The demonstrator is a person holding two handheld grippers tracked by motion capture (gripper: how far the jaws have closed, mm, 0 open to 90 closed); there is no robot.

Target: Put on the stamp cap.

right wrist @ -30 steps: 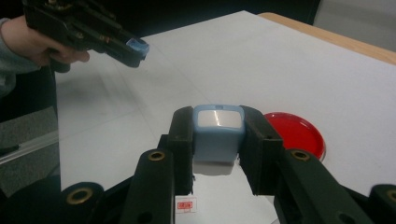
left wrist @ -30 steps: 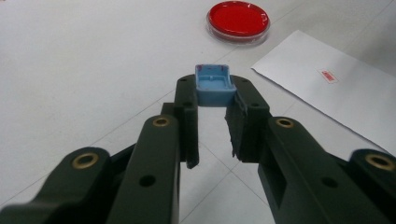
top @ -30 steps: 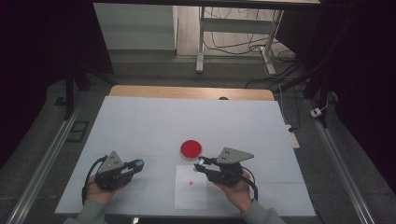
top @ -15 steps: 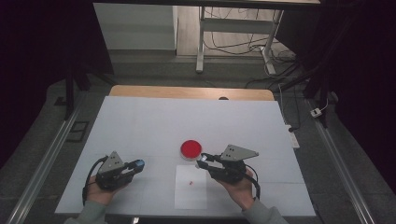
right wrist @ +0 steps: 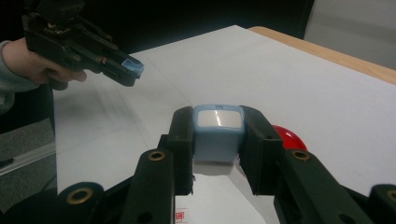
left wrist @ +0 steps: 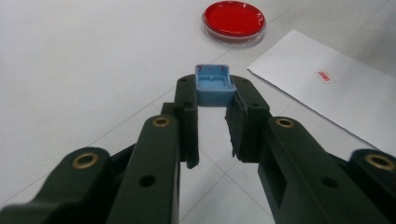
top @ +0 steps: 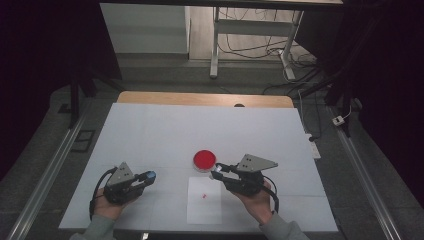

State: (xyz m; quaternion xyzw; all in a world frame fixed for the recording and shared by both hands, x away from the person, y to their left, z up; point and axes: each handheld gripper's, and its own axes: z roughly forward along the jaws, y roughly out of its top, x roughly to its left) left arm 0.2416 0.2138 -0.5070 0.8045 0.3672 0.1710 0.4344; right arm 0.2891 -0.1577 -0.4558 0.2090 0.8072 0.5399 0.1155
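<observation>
Well apart, each hand-held gripper (top: 149, 176) (top: 218, 172) pinches a blue piece (left wrist: 214, 85) (right wrist: 217, 132) over bare table (top: 150, 135).

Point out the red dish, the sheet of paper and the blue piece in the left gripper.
red dish (left wrist: 234, 18), left gripper view, middle of its red face.
sheet of paper (top: 205, 202), high view, its bare middle.
blue piece (left wrist: 214, 86), left gripper view, its open hollow side.

A red dish (top: 205, 159) sits beside white paper (top: 204, 200).

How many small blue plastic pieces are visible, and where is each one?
2. One blue cap is clamped in the left claw; one blue block is clamped in the right claw. None lie on the table.
</observation>
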